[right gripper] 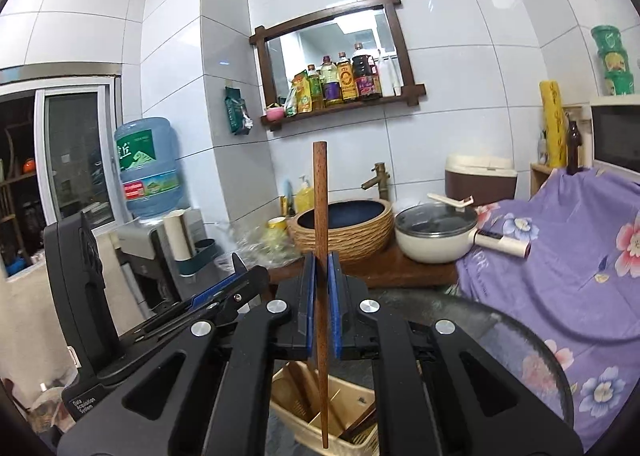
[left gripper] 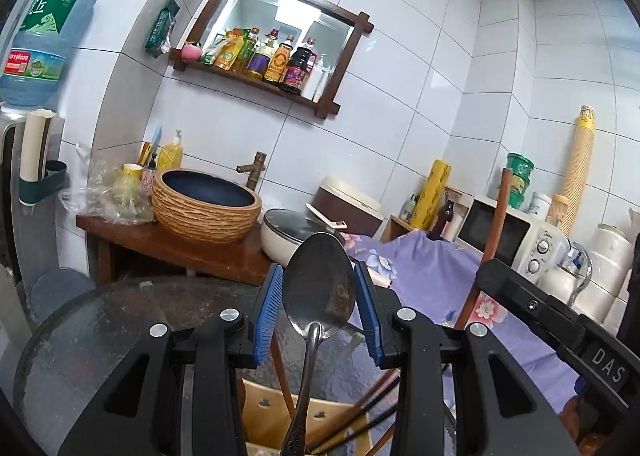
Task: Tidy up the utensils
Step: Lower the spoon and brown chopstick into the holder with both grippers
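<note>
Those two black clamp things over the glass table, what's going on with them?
A person is sorting utensils with a hand-held gripper in each hand. The left gripper holds a metal spoon upright by its bowl, between blue pads. The right gripper is clamped on a wooden chopstick, also upright. Both hang above a tan utensil basket on the round glass table; the basket already holds dark chopsticks. Neither piece is set down yet.
</note>
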`<state>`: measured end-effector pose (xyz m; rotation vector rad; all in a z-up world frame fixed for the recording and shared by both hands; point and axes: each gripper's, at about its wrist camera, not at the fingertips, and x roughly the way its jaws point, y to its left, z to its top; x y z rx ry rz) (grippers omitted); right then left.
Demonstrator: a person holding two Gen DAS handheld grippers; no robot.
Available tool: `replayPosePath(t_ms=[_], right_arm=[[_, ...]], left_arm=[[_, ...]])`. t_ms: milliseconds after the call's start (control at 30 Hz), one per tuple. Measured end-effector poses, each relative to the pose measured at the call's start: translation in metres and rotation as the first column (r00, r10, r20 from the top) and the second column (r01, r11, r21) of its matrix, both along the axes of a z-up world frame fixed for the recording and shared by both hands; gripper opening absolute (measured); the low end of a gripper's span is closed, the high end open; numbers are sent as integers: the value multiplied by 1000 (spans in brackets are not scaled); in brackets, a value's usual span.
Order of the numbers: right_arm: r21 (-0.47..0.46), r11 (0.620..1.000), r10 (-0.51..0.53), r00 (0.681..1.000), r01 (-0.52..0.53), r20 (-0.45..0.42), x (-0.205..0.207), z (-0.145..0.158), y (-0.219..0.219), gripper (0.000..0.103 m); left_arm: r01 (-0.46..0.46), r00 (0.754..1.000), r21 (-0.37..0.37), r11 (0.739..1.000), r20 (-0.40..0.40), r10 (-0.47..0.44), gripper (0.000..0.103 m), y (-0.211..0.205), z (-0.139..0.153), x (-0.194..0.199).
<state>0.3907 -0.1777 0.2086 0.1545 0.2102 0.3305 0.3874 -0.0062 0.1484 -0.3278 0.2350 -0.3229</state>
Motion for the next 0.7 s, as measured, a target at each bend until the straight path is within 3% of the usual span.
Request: replayPosePath(t_ms=[200,433,700], right_arm=[[-37,999,-29,999,31,36,14,-16,8,7],[-81,996,-40,998,43,41,19,-44,16,7],[-83,996,-33,999,31,-19,22,-75,14,7]], left_arm=[[-13,1000,-24,1000,-10,12,36,2,-19,21],[-19,1000,-3,1000,-3,19,36,-2,-39,23],[-15,999,56,998,45,13,36,-8,-44,15]])
